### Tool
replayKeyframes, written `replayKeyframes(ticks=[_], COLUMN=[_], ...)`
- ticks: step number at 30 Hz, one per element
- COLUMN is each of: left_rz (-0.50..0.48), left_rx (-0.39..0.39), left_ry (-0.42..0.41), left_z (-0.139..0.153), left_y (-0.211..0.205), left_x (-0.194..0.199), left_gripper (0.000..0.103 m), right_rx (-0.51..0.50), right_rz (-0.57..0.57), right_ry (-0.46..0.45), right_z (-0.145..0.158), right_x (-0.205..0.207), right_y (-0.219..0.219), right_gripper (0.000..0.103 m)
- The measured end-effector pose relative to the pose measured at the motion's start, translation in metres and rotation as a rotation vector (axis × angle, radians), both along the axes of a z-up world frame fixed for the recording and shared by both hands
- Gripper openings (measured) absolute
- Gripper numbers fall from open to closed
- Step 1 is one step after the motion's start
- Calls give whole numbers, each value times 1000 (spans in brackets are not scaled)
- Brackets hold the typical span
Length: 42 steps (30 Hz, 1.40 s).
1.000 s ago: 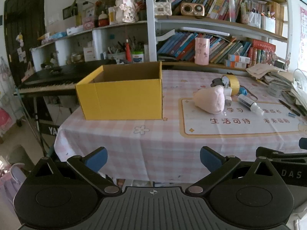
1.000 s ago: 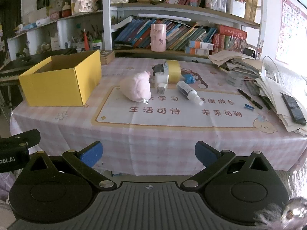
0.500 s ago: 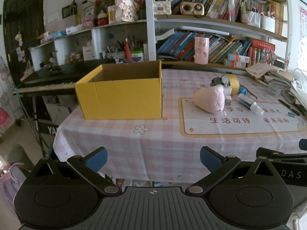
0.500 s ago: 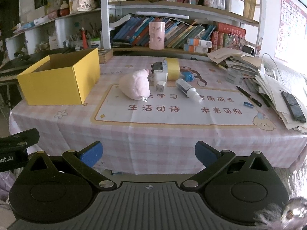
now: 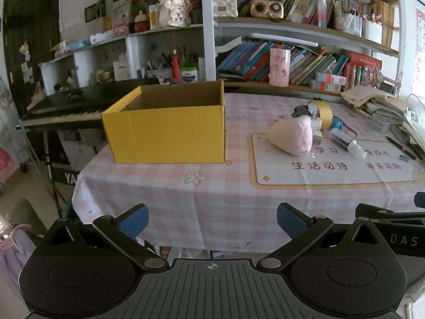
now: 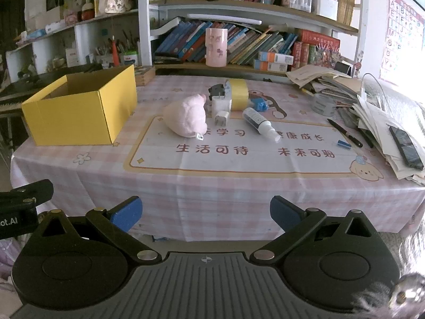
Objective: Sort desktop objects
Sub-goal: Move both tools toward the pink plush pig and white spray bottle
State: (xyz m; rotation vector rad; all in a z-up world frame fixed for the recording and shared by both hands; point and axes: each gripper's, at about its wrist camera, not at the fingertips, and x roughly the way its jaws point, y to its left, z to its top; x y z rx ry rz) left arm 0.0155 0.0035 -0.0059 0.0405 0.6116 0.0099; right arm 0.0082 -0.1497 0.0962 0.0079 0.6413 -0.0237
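Note:
An open yellow cardboard box [image 5: 167,130] [image 6: 77,111] stands on the left of the pink checked table. To its right on the printed mat lie a pink plush toy [image 5: 292,135] [image 6: 186,118], two white chargers [image 6: 221,109], a roll of yellow tape [image 6: 239,94], a black object [image 6: 216,89], a blue item [image 6: 259,104] and a small spray bottle [image 6: 260,123]. My left gripper [image 5: 212,219] is open and empty before the table's front edge. My right gripper [image 6: 205,212] is open and empty too, at the front edge.
A black pen [image 6: 345,133] and a small blue cap [image 6: 344,144] lie on the mat's right. Stacked papers and a phone [image 6: 405,147] crowd the right edge. A pink cup [image 6: 216,47] and bookshelves stand behind. A keyboard piano [image 5: 66,109] is at the left.
Both grippers have moved slightly closer to the table; the view has shifted a little. Nothing on the table has moved.

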Motion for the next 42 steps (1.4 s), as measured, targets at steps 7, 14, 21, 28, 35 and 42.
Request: replayKeyframes(ticks=[7, 14, 21, 28, 35, 42], left_rz=[-8, -12, -28, -34, -61, -115], left_rx=[3, 2, 6, 0, 0, -11], left_ry=[0, 5, 15, 22, 38, 38], left_z=[-2, -2, -2, -1, -2, -4], left_y=[0, 0, -1, -1, -7, -16], left_x=[1, 4, 7, 10, 18, 26], left_gripper=[103, 103, 103, 103, 103, 103], right_rx=[1, 3, 6, 0, -9, 0], right_rz=[-9, -17, -31, -36, -48, -82], right_ry=[6, 13, 19, 24, 35, 53], right_z=[-1, -1, -1, -1, -1, -2], right_x=[3, 5, 7, 8, 8, 14], right_y=[0, 1, -1, -1, -6, -12], right_gripper=[103, 103, 103, 103, 103, 103])
